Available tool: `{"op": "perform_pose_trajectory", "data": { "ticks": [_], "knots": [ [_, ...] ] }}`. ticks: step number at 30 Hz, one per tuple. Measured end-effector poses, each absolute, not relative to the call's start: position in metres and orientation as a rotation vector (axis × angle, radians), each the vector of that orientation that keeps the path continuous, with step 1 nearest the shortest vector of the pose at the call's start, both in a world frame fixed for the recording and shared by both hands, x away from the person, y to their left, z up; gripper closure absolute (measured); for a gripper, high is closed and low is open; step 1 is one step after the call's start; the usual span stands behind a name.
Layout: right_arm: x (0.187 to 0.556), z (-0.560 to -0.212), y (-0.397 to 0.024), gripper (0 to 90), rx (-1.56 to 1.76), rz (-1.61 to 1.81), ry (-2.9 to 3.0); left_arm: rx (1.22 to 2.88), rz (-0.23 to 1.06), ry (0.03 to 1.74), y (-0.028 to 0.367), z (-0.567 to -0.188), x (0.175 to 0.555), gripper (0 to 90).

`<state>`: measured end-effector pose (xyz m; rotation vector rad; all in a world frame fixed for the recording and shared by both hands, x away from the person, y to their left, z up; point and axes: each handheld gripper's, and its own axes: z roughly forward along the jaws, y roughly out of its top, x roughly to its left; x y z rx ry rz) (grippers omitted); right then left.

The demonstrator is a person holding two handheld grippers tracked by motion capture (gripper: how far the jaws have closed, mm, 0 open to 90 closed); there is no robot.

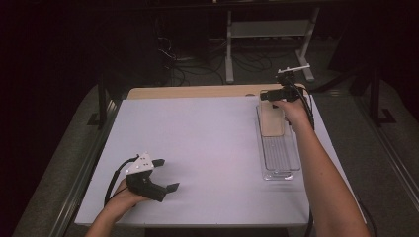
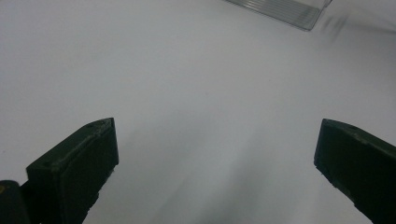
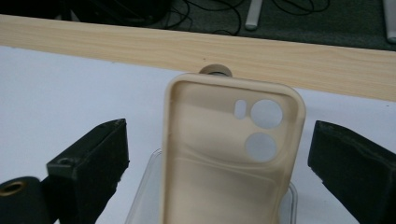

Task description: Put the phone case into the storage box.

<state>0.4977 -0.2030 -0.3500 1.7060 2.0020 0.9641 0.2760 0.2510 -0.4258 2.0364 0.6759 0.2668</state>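
Observation:
A beige phone case (image 1: 272,121) lies inside-up at the far end of a long clear plastic tray (image 1: 281,160) on the right of the white table. My right gripper (image 1: 272,98) hovers over that far end. In the right gripper view the case (image 3: 224,177), with its camera cut-outs, lies between the wide-apart jaws of the right gripper (image 3: 219,158), and neither jaw touches it. My left gripper (image 1: 167,174) rests low at the front left, open and holding nothing. The left gripper (image 2: 217,158) faces bare white surface, with the tray's corner (image 2: 285,9) far off.
A white sheet (image 1: 197,148) covers the table, and a strip of bare wood (image 1: 197,91) shows along the far edge with a small round fitting (image 3: 215,70). Beyond the table are a dark floor, cables and a metal stand (image 1: 269,29).

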Motion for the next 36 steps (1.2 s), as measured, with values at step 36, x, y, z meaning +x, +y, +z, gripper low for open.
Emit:
{"op": "perform_pose_trajectory", "data": {
  "ticks": [36],
  "knots": [
    [0.421, -0.356, -0.181, 2.0, 1.421, 1.205, 2.199, 2.047, 0.255, 0.683, 0.257, -0.420, 0.274, 0.0]
  ]
}}
